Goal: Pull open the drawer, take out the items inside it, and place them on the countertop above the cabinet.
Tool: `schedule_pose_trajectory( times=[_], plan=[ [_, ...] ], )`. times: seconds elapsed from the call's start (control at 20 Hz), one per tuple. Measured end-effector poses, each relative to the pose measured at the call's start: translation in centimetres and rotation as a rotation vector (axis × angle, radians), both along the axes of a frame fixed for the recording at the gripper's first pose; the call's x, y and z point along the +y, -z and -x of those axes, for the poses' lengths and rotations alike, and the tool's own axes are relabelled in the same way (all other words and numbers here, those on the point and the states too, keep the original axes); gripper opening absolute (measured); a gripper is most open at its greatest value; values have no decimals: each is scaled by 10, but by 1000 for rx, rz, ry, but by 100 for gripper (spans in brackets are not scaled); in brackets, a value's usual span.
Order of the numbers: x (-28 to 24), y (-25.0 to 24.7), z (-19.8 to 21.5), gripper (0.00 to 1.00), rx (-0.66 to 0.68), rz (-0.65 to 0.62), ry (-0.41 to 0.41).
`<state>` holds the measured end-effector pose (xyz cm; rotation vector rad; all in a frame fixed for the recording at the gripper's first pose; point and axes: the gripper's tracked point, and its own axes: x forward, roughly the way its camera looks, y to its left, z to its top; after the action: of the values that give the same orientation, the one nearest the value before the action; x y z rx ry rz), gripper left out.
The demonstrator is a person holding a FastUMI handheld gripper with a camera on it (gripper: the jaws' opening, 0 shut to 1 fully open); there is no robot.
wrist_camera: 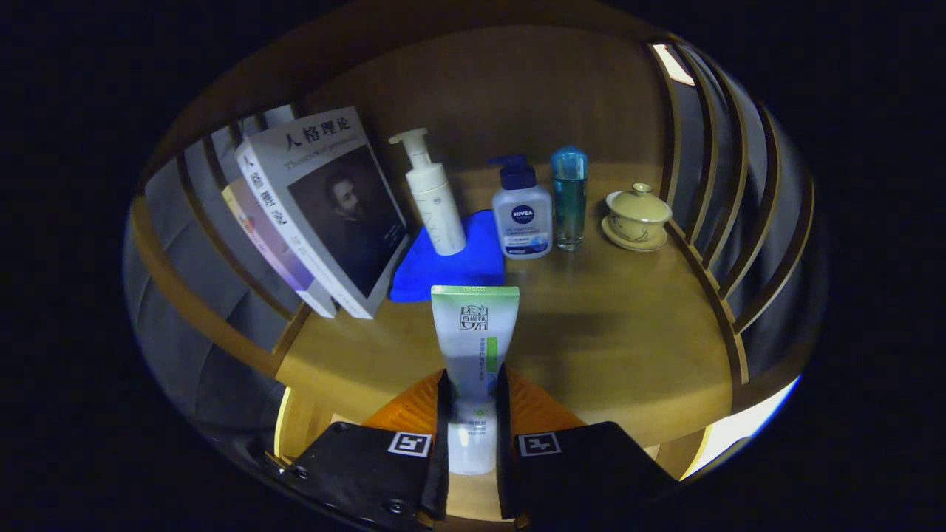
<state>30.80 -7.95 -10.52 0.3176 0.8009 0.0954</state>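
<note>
Both fingers of the gripper [473,428] are pressing on the lower end of a white-and-green plastic squeeze tube [474,347], holding it upright, long axis rising ahead of the jaws, over the front of the wooden countertop [621,347], near a blue cloth [451,270].
</note>
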Motion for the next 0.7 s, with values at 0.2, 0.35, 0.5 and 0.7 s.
schedule_pose_trajectory(
  times=[0.2,0.35,0.5,0.7],
  plan=[
    [6,16,-9,31,50,-25,22],
    [9,20,-14,34,67,-73,45],
    [9,26,-17,38,86,-109,76],
    [9,29,-19,47,59,-123,107]
  ],
)
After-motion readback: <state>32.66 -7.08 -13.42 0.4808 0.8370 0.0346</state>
